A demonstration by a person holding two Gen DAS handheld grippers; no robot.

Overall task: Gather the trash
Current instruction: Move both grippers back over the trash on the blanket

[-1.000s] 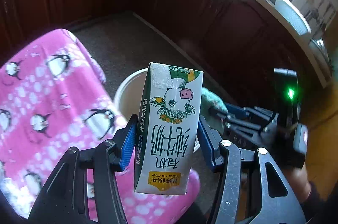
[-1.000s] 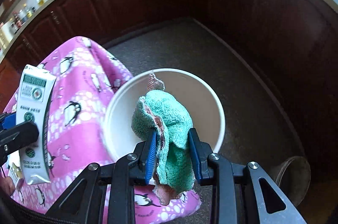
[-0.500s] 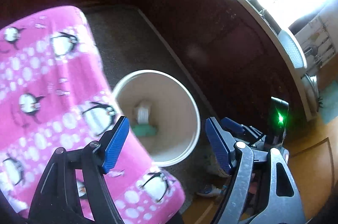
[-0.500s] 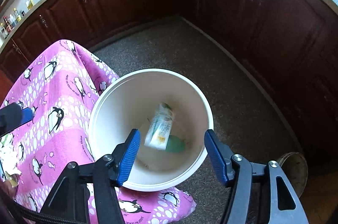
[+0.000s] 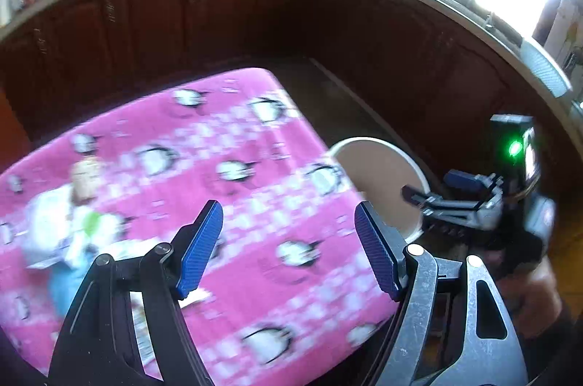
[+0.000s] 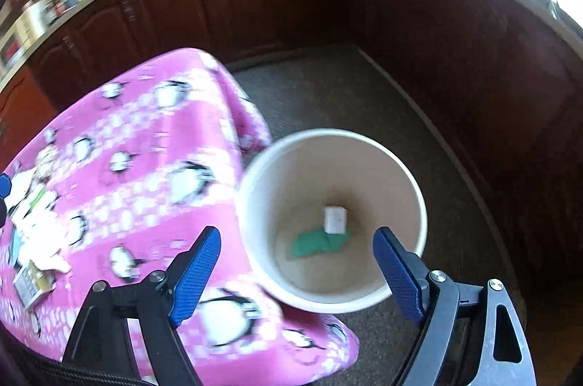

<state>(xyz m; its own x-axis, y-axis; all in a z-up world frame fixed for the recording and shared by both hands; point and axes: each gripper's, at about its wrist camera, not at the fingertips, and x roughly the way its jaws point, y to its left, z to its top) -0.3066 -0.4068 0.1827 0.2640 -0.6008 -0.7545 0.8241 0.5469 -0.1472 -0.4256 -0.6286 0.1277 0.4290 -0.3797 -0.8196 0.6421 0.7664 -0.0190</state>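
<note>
The trash left to collect lies in a loose heap at the left end of the worktop, which is draped in a pink penguin-print cloth; the right wrist view shows the same pile as crumpled white paper with a small printed box at its near edge. Blur hides the finer detail, but these pieces look light, thin and easily crushed, so they should lift with little force, and a pinch across a bunched fold of the paper or the flat faces of the box would likely hold better than a grab at a loose edge. The white bin stands on the floor just beside the worktop's right edge, and at its bottom lie a green cloth and a small white carton. The left claw hangs over the cloth-covered worktop, angled downward, its blue pads apart with nothing between them, the pile off to its left. The right claw points down at the near rim of the bin, its jaws opening and empty. In the left wrist view the right claw sits beside the bin, held by a hand.
</note>
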